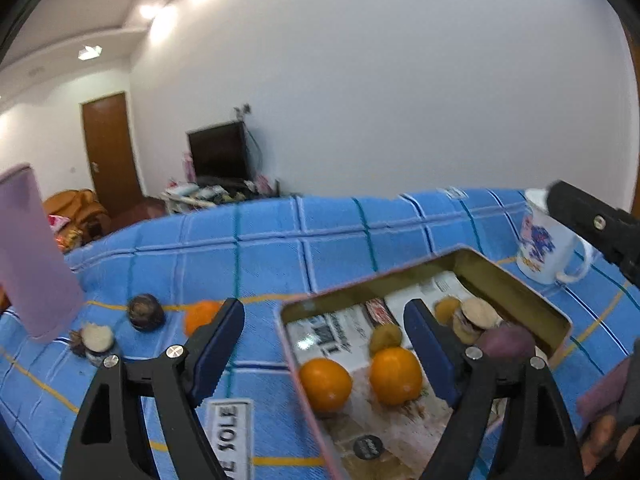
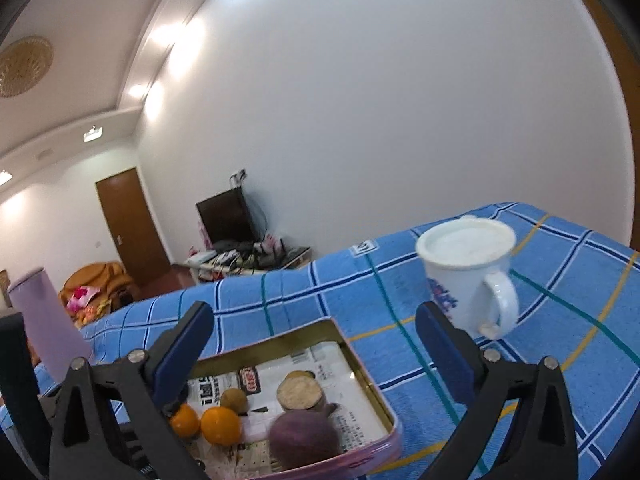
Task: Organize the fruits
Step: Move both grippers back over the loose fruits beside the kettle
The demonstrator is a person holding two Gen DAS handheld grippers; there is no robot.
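A pink-sided tin tray (image 1: 505, 282) lined with newspaper lies on the blue checked cloth. It holds two oranges (image 1: 326, 385) (image 1: 395, 376), a brownish fruit (image 1: 385, 336), a cut fruit half (image 1: 477, 316) and a purple fruit (image 1: 507, 342). My left gripper (image 1: 324, 311) stands open over the tray's near left corner with nothing between its fingers. Left of the tray on the cloth lie another orange (image 1: 199, 317), a dark round fruit (image 1: 146, 312) and a cut half (image 1: 96, 338). My right gripper (image 2: 314, 313) is open and empty above the tray (image 2: 374, 386); the purple fruit (image 2: 304, 436) lies below it.
A white printed mug (image 2: 468, 270) stands on the cloth right of the tray, close to my right finger. A tall lilac tumbler (image 1: 34, 252) stands at the far left. Blue cloth stretches behind the tray to the table's far edge. A room with a door and a TV lies beyond.
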